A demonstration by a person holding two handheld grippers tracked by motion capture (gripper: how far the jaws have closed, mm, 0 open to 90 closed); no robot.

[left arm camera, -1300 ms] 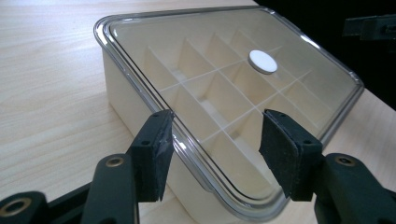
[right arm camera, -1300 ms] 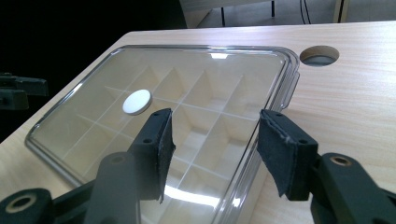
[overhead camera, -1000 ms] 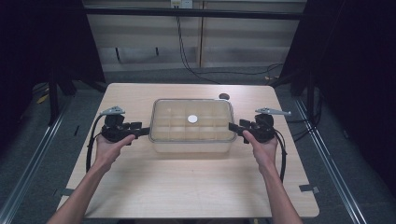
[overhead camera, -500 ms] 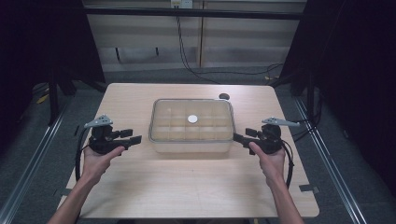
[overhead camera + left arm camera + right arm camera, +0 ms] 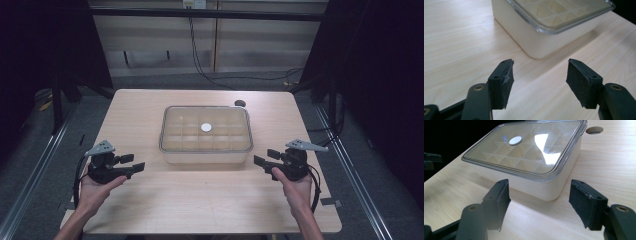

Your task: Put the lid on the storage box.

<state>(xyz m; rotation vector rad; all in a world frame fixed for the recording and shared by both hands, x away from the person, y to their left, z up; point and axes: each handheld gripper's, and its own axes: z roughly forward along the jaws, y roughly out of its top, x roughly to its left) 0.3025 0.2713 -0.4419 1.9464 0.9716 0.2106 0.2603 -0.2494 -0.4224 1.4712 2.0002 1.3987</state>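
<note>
Here I had both tools off the box point(image 5: 205, 134), which sat near the middle of the table point(image 5: 200, 200), a little toward the far edge, with its clear lid point(image 5: 206, 127) seated on top. Through that lid I could see a grid of compartments, and a small white disc point(image 5: 206, 127) sat at the lid's centre. A round hole point(image 5: 240, 103) in the tabletop lay just beyond the box's far right corner.

My left gripper point(image 5: 134, 162) was out to the left of the box, apart from it, held just above the wood and pointing toward the box's near left corner. Its jaws had just been opening and stood spread, with nothing between them. In the left gripper view, the left gripper point(image 5: 539, 80) framed bare tabletop, and the box's rounded corner point(image 5: 536, 47) lay ahead of the pads point(image 5: 579, 82), clear of them.

My right gripper point(image 5: 265, 157) mirrored it on the right side, near the box's near right corner but not touching. In the right gripper view the right gripper point(image 5: 539, 202) was likewise spread wide on nothing, with the box wall point(image 5: 541, 188) ahead between the tips.
</note>
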